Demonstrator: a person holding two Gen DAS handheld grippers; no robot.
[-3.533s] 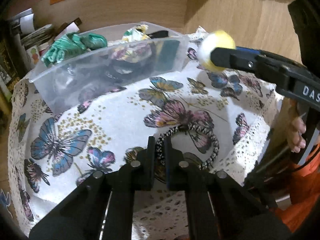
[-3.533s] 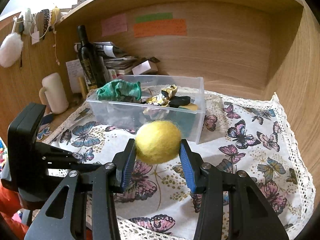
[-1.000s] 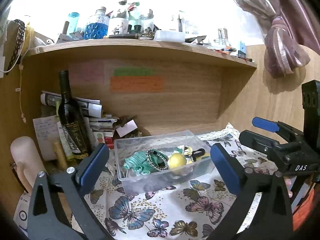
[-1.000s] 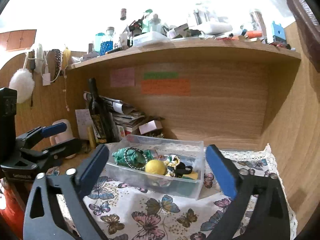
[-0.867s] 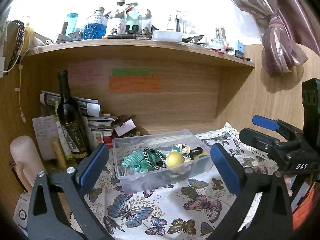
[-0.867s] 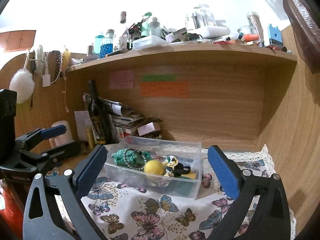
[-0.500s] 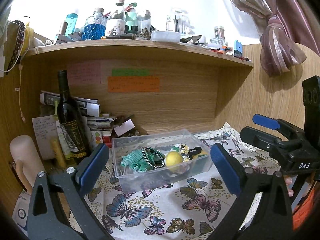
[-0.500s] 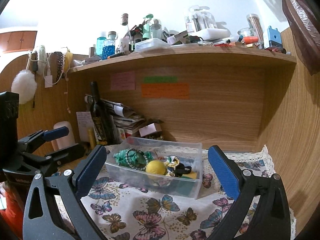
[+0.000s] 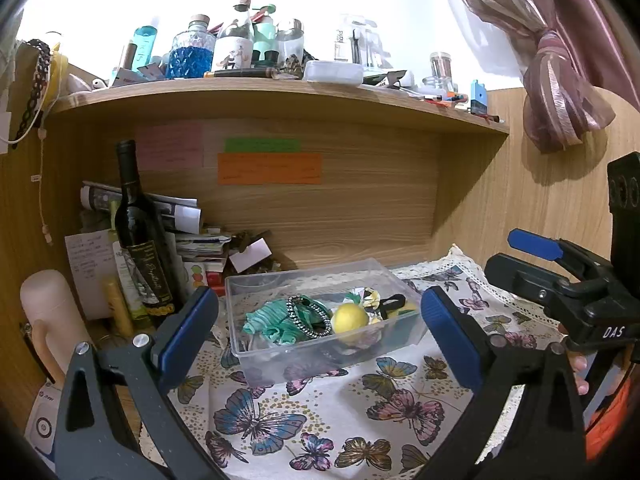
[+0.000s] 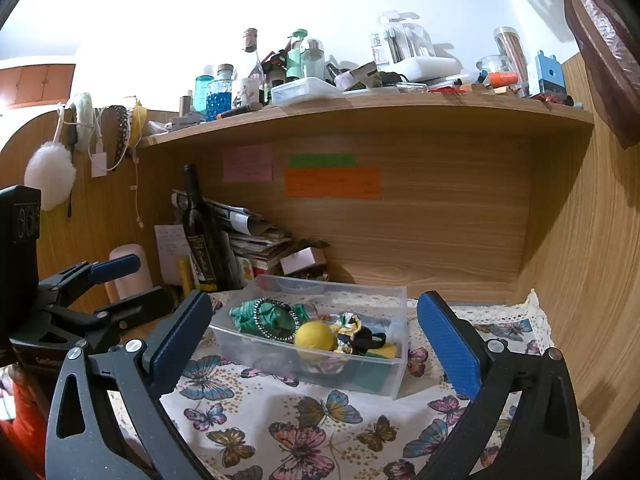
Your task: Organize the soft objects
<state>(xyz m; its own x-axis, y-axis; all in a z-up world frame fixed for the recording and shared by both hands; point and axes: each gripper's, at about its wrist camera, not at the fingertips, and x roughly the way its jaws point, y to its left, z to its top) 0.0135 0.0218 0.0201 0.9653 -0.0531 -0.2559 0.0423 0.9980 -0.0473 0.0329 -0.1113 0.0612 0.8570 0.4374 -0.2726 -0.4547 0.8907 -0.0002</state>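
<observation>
A clear plastic bin (image 9: 256, 356) (image 10: 394, 376) stands on the butterfly cloth (image 9: 320, 432) (image 10: 288, 440). In it lie a yellow felt ball (image 9: 350, 317) (image 10: 314, 335), a black-and-white hair tie (image 9: 310, 316) (image 10: 276, 319) on green fabric (image 9: 266, 322) (image 10: 240, 314), a patterned scrunchie (image 10: 349, 328) and a black tie (image 9: 394, 301). My left gripper (image 9: 318, 334) is open and empty, held back from the bin. My right gripper (image 10: 314, 344) is open and empty too. Each gripper shows at the edge of the other's view (image 9: 560, 272) (image 10: 80, 292).
A dark wine bottle (image 9: 138, 240) (image 10: 200, 236), stacked papers (image 9: 188, 236) and a pale cylinder (image 9: 48, 320) stand left of the bin. A cluttered shelf (image 9: 280, 92) hangs overhead. A wooden wall (image 10: 592, 280) closes the right side.
Both grippers released the ball and hair tie into the bin earlier and pulled back. Over the last second they rose and retreated slightly; the bin's contents have not moved.
</observation>
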